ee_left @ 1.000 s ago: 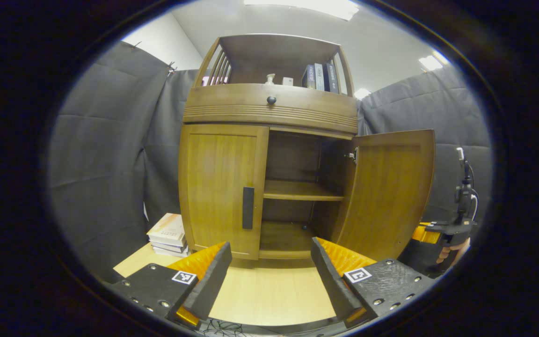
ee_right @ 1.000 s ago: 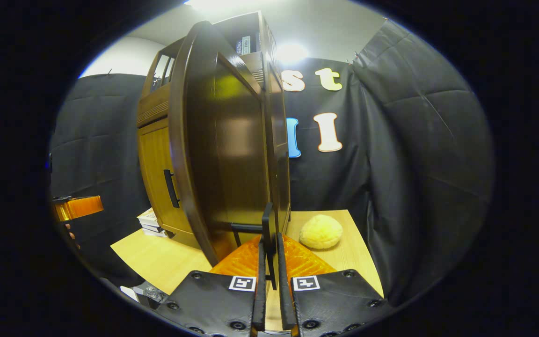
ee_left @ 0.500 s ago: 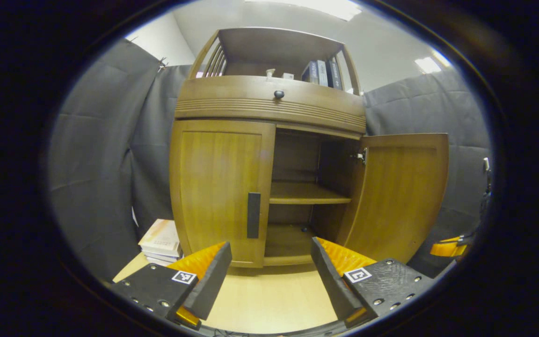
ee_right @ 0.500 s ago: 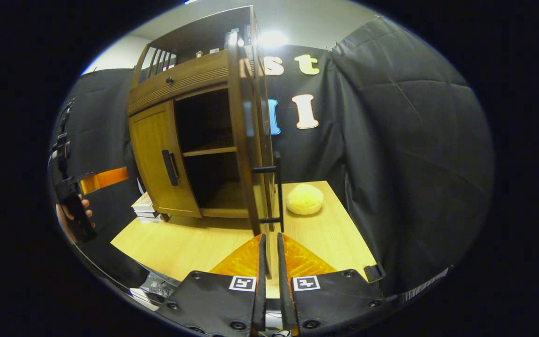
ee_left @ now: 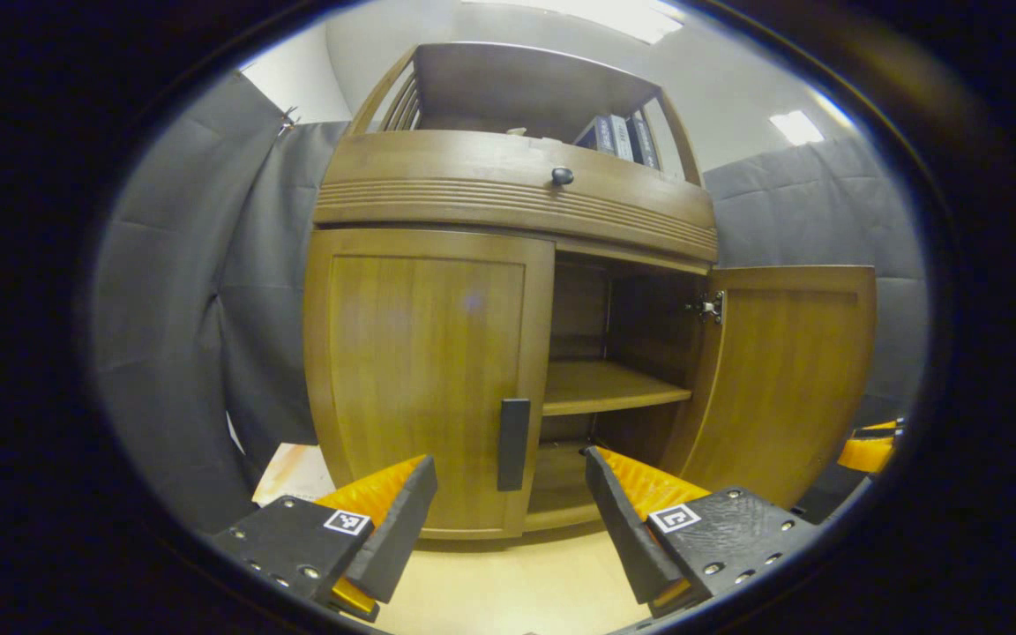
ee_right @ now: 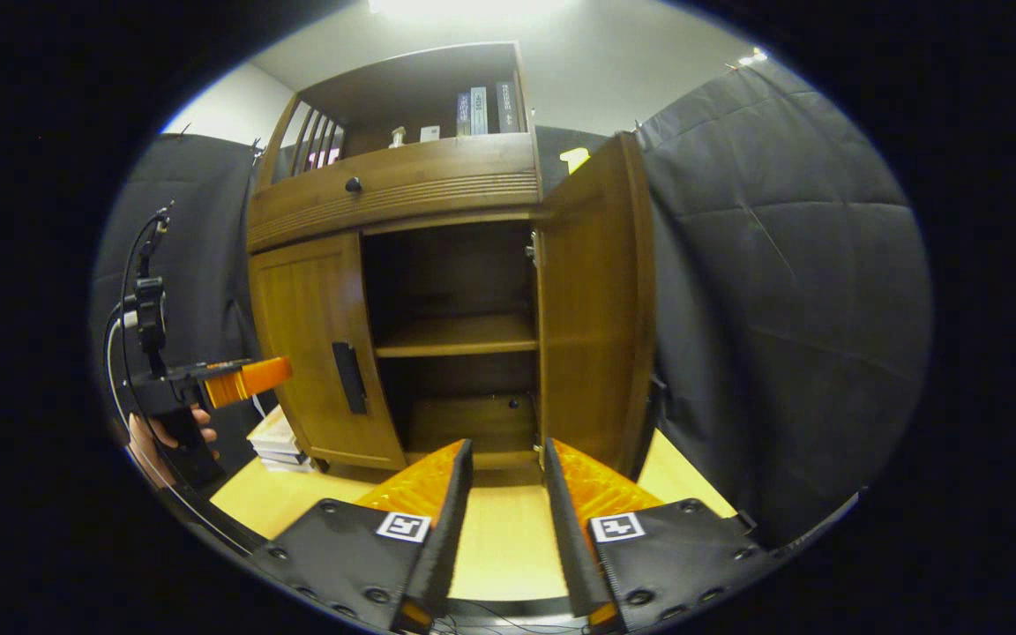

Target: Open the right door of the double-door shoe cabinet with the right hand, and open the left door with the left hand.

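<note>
Your left gripper [ee_left: 508, 520] hangs spread and empty just short of the shoe cabinet [ee_left: 517, 185], its fingers framing the dark handle [ee_left: 513, 444] on the closed left door [ee_left: 424, 370]. Bring both fingers around that handle squarely, pinch, then pull in an arc about the hinges on the door's far edge, not straight back. Your right gripper [ee_right: 503, 520], part-spread and holding nothing, sits back from the right door [ee_right: 596, 300], which stands swung wide, baring the shelf [ee_right: 455, 335] inside.
</note>
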### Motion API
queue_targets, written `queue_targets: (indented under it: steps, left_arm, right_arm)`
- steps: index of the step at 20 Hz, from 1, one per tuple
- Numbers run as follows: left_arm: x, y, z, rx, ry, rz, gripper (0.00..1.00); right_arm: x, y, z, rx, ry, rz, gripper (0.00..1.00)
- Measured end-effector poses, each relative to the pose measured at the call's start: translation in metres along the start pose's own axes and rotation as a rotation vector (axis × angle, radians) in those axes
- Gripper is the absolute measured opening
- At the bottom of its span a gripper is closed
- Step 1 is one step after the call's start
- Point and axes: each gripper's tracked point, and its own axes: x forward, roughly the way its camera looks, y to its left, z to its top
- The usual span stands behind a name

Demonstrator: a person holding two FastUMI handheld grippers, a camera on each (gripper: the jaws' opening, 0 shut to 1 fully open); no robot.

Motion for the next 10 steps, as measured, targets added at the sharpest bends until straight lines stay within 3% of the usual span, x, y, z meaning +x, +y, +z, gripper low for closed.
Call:
queue_targets:
  steps: [3,10]
  left_arm:
    - [0.010,0.012,0.003,0.006,-0.013,-0.002,1.00]
    - [0.053,0.020,-0.001,0.003,-0.003,0.015,1.00]
  right_arm:
    - [0.005,0.014,0.001,-0.016,-0.004,0.045,0.97]
    - [0.016,0.013,0.002,-0.053,-0.001,0.027,0.99]
